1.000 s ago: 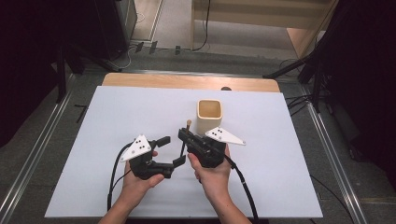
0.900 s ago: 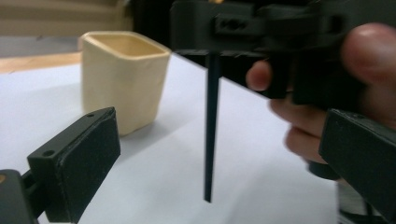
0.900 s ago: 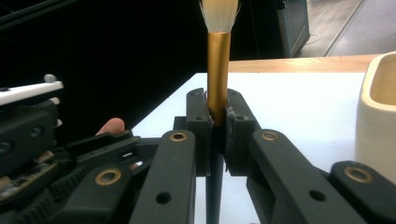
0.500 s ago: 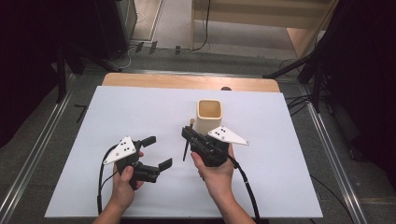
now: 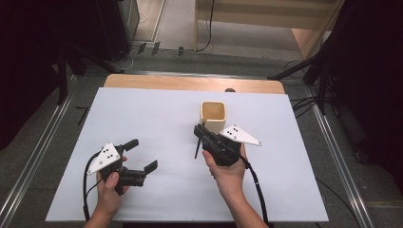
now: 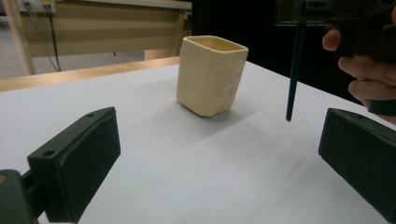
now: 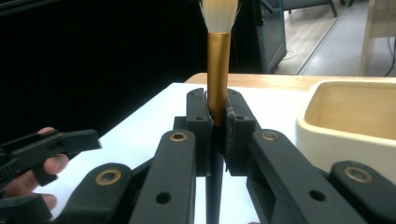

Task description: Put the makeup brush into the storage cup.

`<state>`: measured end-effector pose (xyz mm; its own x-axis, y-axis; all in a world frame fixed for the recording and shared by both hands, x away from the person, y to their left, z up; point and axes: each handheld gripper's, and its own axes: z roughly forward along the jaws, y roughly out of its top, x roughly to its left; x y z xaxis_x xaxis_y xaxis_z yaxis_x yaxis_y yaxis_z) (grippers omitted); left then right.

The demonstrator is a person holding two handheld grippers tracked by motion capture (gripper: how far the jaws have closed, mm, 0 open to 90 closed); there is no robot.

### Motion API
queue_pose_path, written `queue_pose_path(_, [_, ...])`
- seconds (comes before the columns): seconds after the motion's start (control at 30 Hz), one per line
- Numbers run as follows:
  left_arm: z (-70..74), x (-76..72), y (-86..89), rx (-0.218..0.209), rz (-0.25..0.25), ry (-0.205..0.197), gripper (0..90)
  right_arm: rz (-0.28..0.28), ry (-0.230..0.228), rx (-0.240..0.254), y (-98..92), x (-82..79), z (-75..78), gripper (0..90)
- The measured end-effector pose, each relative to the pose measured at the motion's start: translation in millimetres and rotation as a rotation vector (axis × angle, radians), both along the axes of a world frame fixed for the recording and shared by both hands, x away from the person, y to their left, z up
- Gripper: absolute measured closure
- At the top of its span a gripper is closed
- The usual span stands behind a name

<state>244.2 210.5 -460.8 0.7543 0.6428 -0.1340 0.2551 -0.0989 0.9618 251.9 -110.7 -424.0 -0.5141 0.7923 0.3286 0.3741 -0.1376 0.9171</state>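
— Gold-ferruled brush [image 7: 218,70], where is it?
— Clamped upright in the right gripper [image 7: 217,121], bristles up, dark handle hanging above the white table [image 5: 157,118], just beside the cream square cup [image 5: 213,116].
— And the left gripper [image 5: 142,154]?
— Jaws apart, holding nothing, well left of the cup.

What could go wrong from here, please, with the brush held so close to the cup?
The right gripper pinches the brush on its narrow gold collar alone; the brush might slip or swing in the jaws. The dark handle hangs beside the cup, so a sideways move could knock the cup over. The left gripper is open and apart, so it could not steady either.
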Motion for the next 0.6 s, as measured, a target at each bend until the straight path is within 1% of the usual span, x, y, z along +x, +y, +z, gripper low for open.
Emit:
queue_pose_path(0.2, [-1.8,-4.5,11.3,0.023,0.025,-0.021,0.0,-0.025,-0.019,-0.011,-11.6,2.2,1.6,83.9])
queue_pose_path(0.27, [-1.7,-6.1,15.3,0.018,0.03,-0.027,0.0,-0.032,-0.021,-0.008,-16.0,3.3,1.8,83.9])
queue_pose_path(0.3, [-1.8,-7.1,17.6,0.022,0.036,-0.033,0.0,-0.037,-0.022,-0.009,-18.4,4.0,1.9,83.9])
queue_pose_path(0.5, [-4.2,-9.9,32.9,0.027,0.065,-0.031,0.0,-0.068,-0.027,-0.012,-32.4,8.0,2.1,83.9])
queue_pose_path(0.6, [-4.6,-11.2,41.8,0.028,0.081,-0.036,0.0,-0.082,-0.029,-0.013,-38.6,9.8,2.2,83.9])
